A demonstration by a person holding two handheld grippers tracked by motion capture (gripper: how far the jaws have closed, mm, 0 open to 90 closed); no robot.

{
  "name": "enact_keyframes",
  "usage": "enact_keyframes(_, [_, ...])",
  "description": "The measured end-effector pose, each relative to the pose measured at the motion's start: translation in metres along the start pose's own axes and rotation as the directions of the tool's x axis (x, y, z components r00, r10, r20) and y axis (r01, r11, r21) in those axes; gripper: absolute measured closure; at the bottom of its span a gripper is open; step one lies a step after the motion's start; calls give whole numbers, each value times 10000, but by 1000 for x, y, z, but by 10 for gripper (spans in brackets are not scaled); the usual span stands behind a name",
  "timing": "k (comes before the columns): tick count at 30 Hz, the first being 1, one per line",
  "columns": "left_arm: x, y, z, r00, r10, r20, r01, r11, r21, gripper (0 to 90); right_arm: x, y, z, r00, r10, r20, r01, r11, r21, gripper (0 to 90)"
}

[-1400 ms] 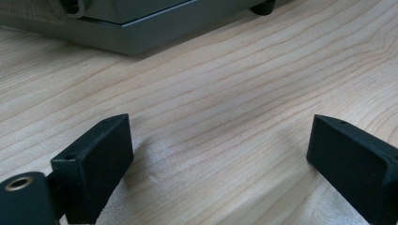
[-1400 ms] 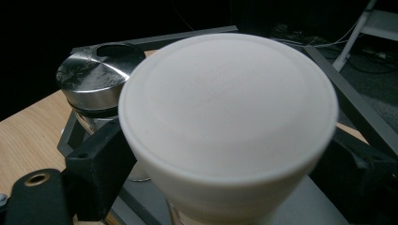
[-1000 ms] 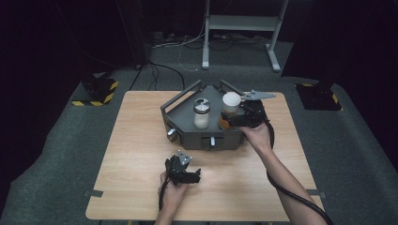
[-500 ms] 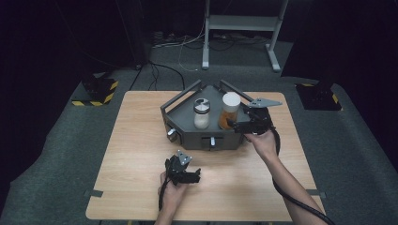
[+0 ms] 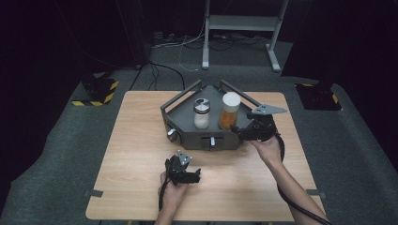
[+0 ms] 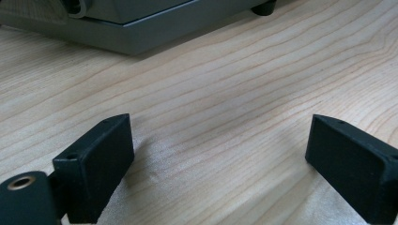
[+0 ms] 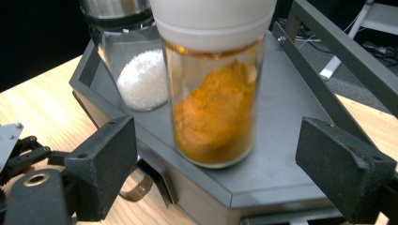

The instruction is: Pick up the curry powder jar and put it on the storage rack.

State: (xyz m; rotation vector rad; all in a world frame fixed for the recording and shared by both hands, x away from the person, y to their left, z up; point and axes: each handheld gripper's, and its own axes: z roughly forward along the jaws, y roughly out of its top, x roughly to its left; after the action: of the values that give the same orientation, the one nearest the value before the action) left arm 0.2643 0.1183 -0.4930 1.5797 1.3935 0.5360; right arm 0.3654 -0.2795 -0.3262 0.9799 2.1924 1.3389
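While spread, right tongs point(image 7: 218, 171) face orange-powder jar point(image 7: 213, 98)

Spread claw point(image 6: 218, 154) over wooden table point(image 6: 225, 93)

black grippers point(image 5: 182, 169) (blocky jaws), trailing cables

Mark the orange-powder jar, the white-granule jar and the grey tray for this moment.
orange-powder jar point(image 7: 213, 112), right gripper view, on the glass over the powder.
white-granule jar point(image 5: 202, 119), high view, on the glass body below the metal lid.
grey tray point(image 5: 180, 132), high view, on its front-left outer wall.
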Motion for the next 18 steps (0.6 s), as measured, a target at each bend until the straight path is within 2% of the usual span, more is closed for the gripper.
enact_keyframes(18, [0, 0, 0, 10000, -4, -4, 4, 10000, -3, 82, 2, -22, -12, 9999, 33, 114, -35, 9998, 185, 133])
